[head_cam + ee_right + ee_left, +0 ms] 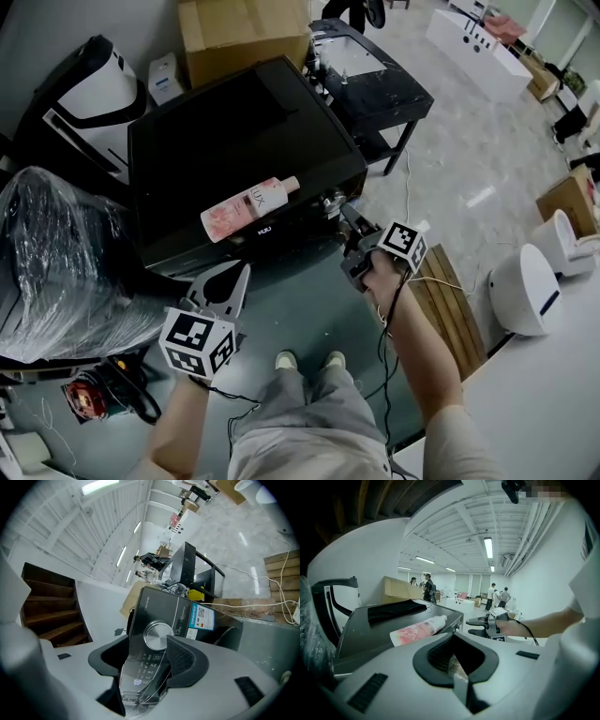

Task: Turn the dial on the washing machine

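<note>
1. The washing machine (234, 150) stands on the floor in front of the person. A pink bottle (248, 208) lies on its side on the flat black lid, well back from the front edge and clear of the work.
2. The dial (158, 635) is the round silver knob on the sloping control panel (140, 667) at the machine's front right. That is where the right arm reaches.
3. The right tool (352, 225) is released, its jaws spread wide. It is lined up so the dial sits in the gap between the two pads, a pose that looks meant for closing on the knob's rim.
4. I would say the pads are not yet pressing the dial, though from this angle it is hard to be sure how near they are.
5. The left tool (220, 286) is also open with nothing in it. It is held low and to the left, below the machine's front edge (out of the way, since one tool is enough for a knob).
6. The next step, as I judge it, is to close the right tool on the dial and roll the wrist.
</note>
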